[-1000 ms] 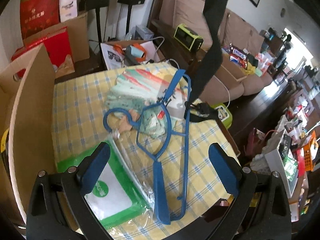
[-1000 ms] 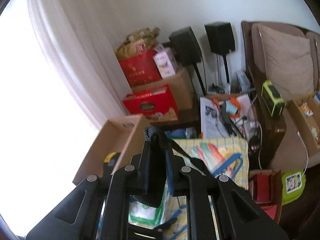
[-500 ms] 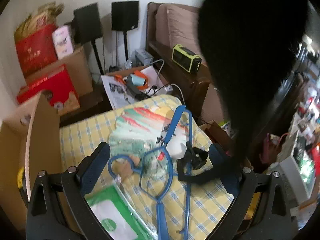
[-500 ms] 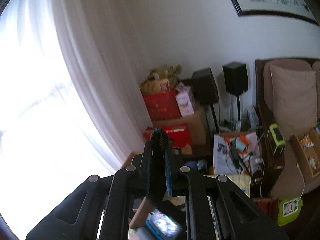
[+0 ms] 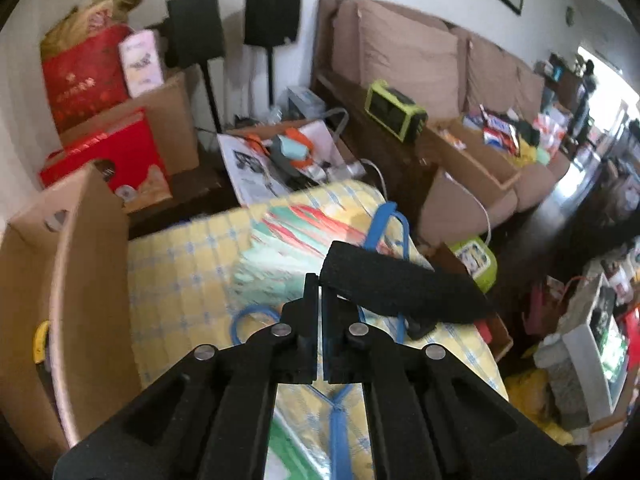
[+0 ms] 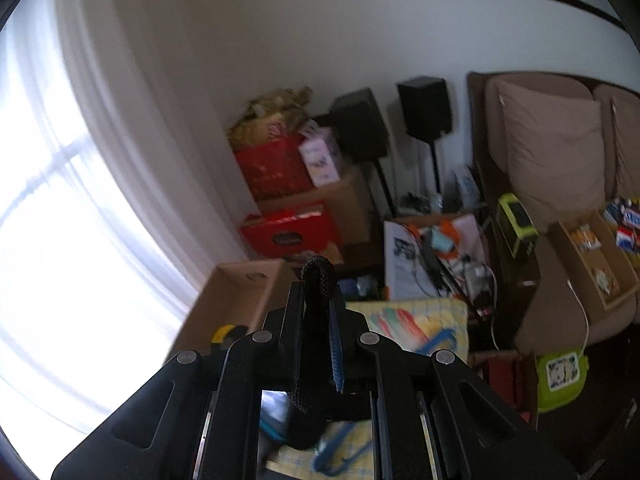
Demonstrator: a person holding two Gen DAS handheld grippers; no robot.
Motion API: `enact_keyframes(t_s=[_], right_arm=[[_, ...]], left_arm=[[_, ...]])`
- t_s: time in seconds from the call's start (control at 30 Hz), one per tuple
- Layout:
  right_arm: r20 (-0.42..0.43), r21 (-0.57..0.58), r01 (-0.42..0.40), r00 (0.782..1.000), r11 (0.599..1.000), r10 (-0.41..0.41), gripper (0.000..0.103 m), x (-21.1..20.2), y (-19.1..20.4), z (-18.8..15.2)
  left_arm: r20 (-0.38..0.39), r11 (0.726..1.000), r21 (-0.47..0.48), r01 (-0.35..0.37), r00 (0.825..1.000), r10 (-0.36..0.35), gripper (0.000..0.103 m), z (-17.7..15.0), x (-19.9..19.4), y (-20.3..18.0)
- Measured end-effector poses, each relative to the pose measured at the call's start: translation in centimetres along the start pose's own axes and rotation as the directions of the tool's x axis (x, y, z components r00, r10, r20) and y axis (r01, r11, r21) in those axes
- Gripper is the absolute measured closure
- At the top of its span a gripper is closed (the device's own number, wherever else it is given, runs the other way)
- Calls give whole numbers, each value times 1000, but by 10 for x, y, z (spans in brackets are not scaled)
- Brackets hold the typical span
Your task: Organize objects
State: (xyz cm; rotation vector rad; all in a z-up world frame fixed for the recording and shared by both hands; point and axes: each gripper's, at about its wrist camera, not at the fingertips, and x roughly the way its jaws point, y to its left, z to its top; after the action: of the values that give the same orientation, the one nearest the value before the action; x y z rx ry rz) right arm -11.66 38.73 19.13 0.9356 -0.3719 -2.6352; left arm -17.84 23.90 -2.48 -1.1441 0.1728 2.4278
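A black woven strap (image 6: 318, 280) is pinched in my right gripper (image 6: 318, 300), lifted high above the table. In the left wrist view the strap's wide black band (image 5: 400, 288) slants across, just right of my left gripper (image 5: 321, 292), whose jaws are closed together; whether they pinch the strap's edge is unclear. Below lie a blue clothes hanger (image 5: 384, 224), a folded pastel striped cloth (image 5: 288, 240) and a green-and-white package (image 5: 296, 448) on the yellow checked tablecloth (image 5: 180, 264).
An open cardboard box (image 5: 60, 280) stands at the table's left, holding a yellow tape measure (image 5: 40, 340). Red gift boxes (image 5: 104, 152), speakers, papers and cables crowd the far side. A brown sofa (image 5: 420, 60) and a lime-green device (image 5: 394, 110) are at right.
My left gripper has gone from wide open to closed beside the strap and tilted up. My right gripper lifted the strap upward, then swung back down a little.
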Motion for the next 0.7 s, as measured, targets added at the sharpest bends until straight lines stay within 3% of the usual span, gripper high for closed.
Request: enact_keyframes(t_s=[0.23,0.47,0.7], right_arm=[[-41,49,52,998,997,-50,92,16,-36,-21],[-68,46,90,994,995,-87,92,33,-45,-36],[-64,34,72,995,997,-70,92,35,-37,-34]], left_arm=[[136,1000,-5,-2,991,2,102,52,-67,19],[265,1000,5,-15,964,13,102,86,-134,24],[240,999,7,-53,969,49,102,93,-147,32]])
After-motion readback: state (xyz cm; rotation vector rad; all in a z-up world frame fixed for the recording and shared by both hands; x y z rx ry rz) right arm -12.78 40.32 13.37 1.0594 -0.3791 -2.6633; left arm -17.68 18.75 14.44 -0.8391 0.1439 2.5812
